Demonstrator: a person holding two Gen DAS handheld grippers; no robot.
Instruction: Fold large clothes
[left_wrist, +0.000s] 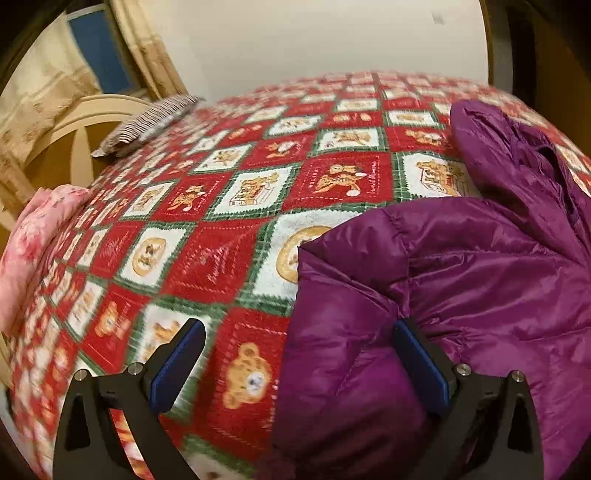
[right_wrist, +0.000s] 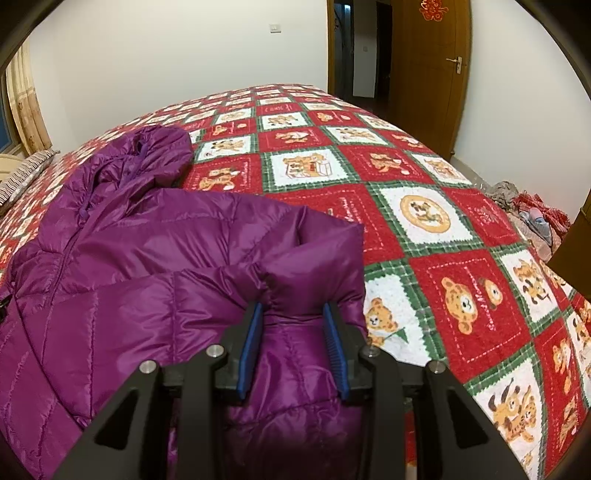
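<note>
Purple puffer jacket (right_wrist: 155, 251) lies spread on the bed's teddy-bear blanket (right_wrist: 436, 229), hood away from the cameras. Left hand-held gripper (left_wrist: 295, 354): jaws wide, jacket's edge fold between them, right pad against fabric, left pad over bare blanket, no grip. Right hand-held gripper (right_wrist: 293, 332): narrow, pinching a bunched fold of the jacket. Left view only: pink floral bedding (left_wrist: 33, 243), striped pillow (left_wrist: 147, 122), curtains. Right view only: wooden door (right_wrist: 432, 74), clothes pile (right_wrist: 528, 214).
</note>
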